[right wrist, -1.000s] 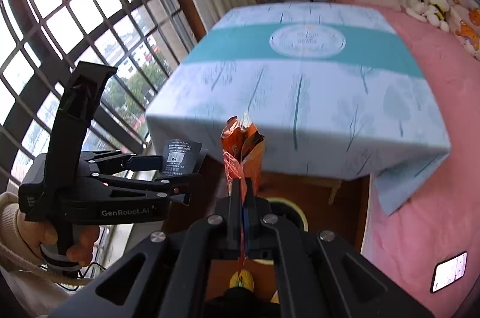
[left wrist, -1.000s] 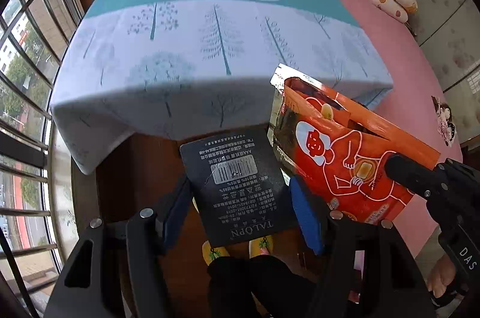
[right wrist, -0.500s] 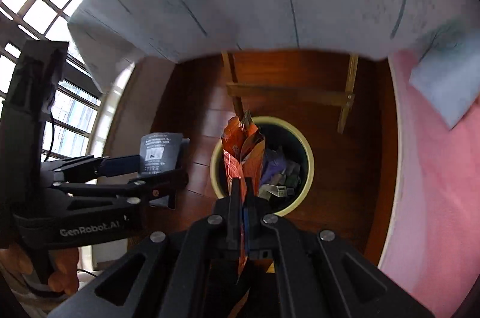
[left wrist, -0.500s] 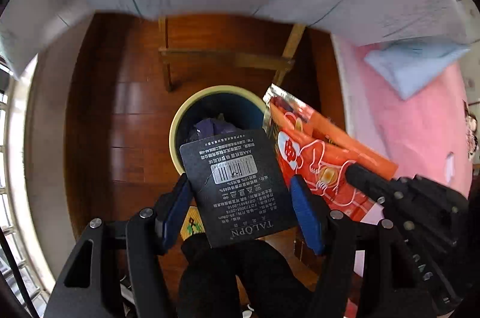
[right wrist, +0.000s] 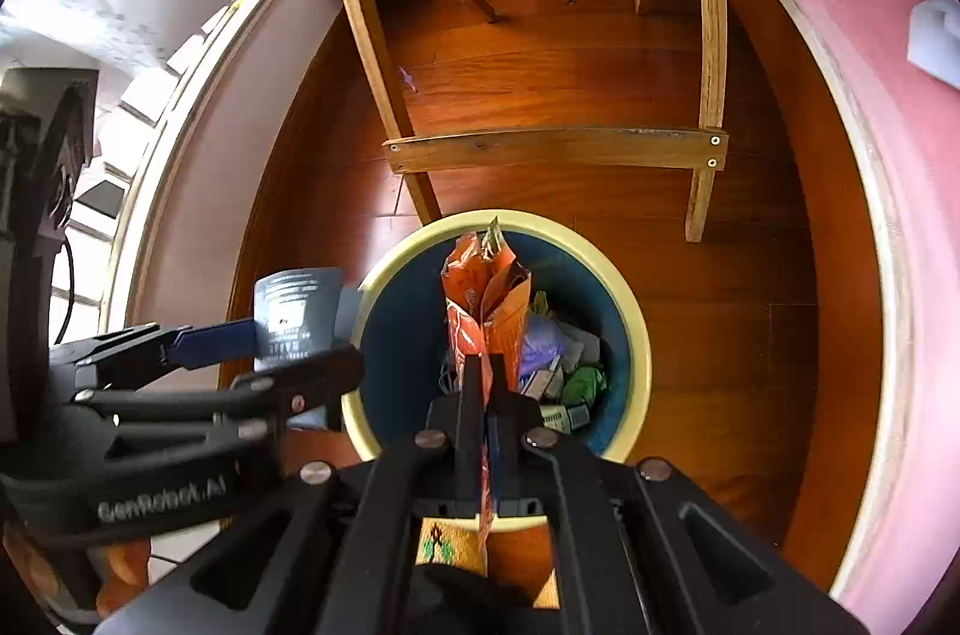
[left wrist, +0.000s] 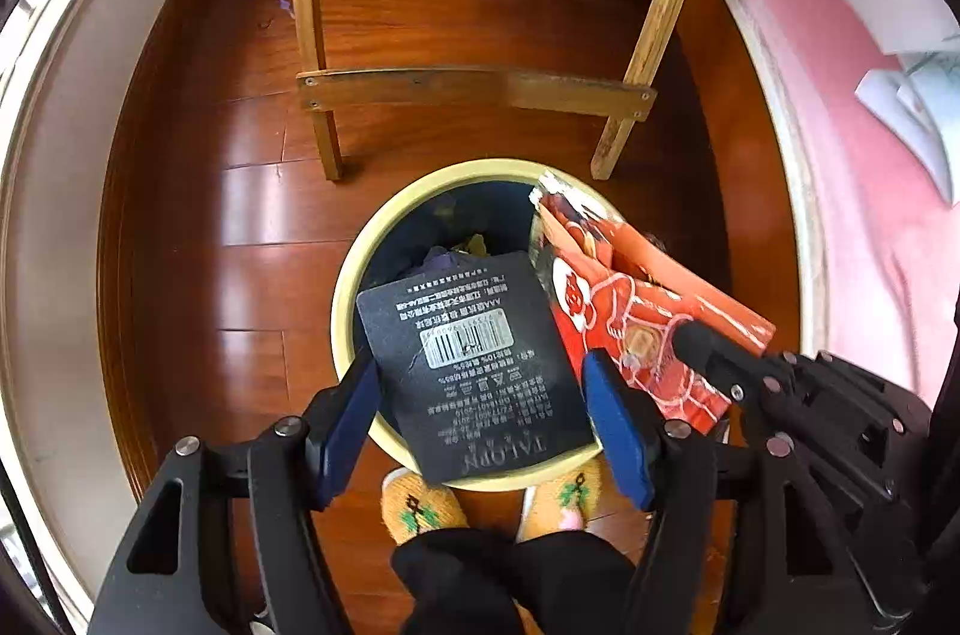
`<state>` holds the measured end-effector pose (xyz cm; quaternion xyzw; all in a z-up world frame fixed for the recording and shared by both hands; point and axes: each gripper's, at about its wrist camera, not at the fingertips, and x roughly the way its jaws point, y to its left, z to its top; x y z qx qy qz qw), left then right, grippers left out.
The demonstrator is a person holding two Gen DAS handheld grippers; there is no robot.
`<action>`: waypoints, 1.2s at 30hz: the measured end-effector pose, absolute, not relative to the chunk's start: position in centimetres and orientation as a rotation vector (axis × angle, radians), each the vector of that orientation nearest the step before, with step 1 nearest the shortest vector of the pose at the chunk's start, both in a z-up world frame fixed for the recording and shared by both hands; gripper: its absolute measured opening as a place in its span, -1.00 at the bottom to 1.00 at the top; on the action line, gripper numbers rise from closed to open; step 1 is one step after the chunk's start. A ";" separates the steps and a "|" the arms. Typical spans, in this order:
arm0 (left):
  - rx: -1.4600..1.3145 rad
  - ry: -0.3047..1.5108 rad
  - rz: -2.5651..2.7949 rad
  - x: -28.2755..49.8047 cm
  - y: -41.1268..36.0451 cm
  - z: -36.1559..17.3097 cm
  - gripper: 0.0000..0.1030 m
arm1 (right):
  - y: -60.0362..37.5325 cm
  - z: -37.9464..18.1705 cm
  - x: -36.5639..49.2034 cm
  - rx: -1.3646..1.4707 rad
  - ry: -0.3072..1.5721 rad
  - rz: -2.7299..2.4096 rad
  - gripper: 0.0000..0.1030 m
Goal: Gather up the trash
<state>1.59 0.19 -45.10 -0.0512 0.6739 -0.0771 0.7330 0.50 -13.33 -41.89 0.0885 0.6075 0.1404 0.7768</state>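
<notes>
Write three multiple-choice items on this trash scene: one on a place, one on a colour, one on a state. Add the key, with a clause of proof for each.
1. Where does the black card hang?
A. over the bin
B. on the bed
C. under the wooden frame

2. What colour is the bin's rim?
A. red
B. pale yellow
C. black

3. How is the right gripper?
A. wide open and empty
B. shut on the orange wrapper
C. shut on the black card

Key: 1 A, the card between the left gripper's jaws covers the bin's mouth; 2 B, a pale yellow ring surrounds the dark blue inside; 3 B, the orange wrapper rises from its closed jaws.
</notes>
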 end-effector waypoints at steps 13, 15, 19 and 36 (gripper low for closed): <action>-0.077 1.443 -0.067 1.6 2.5 -45.2 0.96 | -14.3 -43.2 0.2 0.164 1.361 0.256 -0.09; -0.076 1.422 -0.054 1.4 2.6 -44.2 0.96 | -14.4 -42.5 0.1 0.167 1.347 0.255 -0.09; -0.092 1.399 -0.039 1.2 2.8 -41.7 0.96 | -14.9 -40.2 -0.2 0.173 1.336 0.248 -0.09; -0.153 1.286 -0.034 0.3 2.3 -20.6 0.96 | -18.1 -20.8 0.1 0.194 1.231 0.254 -0.09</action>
